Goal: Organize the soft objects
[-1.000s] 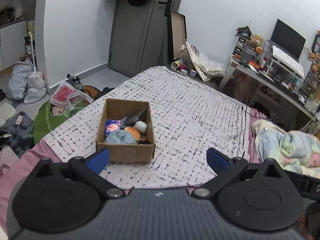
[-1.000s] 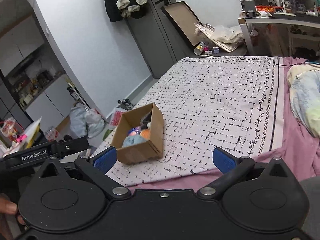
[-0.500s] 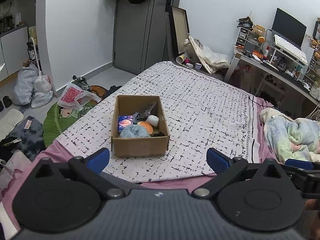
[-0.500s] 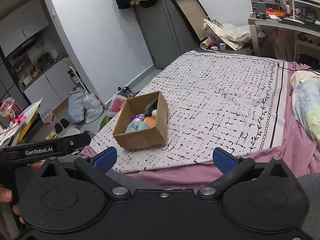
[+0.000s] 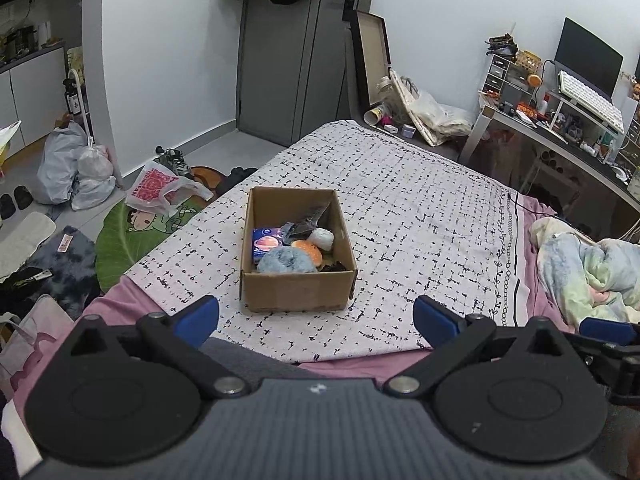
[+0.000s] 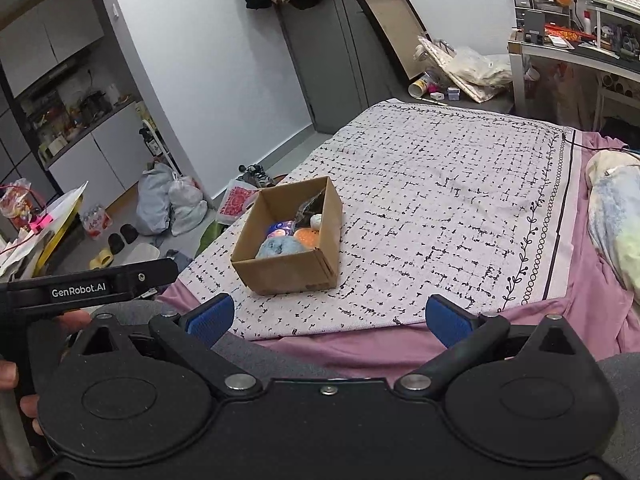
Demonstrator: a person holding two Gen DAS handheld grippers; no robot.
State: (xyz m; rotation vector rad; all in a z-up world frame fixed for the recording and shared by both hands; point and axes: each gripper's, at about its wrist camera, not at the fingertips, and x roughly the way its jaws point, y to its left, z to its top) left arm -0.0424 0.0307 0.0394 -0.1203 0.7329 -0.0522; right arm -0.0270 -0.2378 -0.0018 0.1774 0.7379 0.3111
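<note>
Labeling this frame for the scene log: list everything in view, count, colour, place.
cardboard box: 1, brown, open, on the bed near its foot edge
fluffy toy: 1, light blue, front of box
round plush: 1, orange, middle of box
small plush: 1, white, right side of box
printed pack: 1, blue, left side of box
bedspread: 1, white with black dashes, over pink sheet
blanket: 1, pastel, bunched at right of bed
monitor: 1, black, on desk
door: 1, grey, far wall
left tongs: 1, black with blue pads, open, empty
right tongs: 1, same, open, empty
</note>
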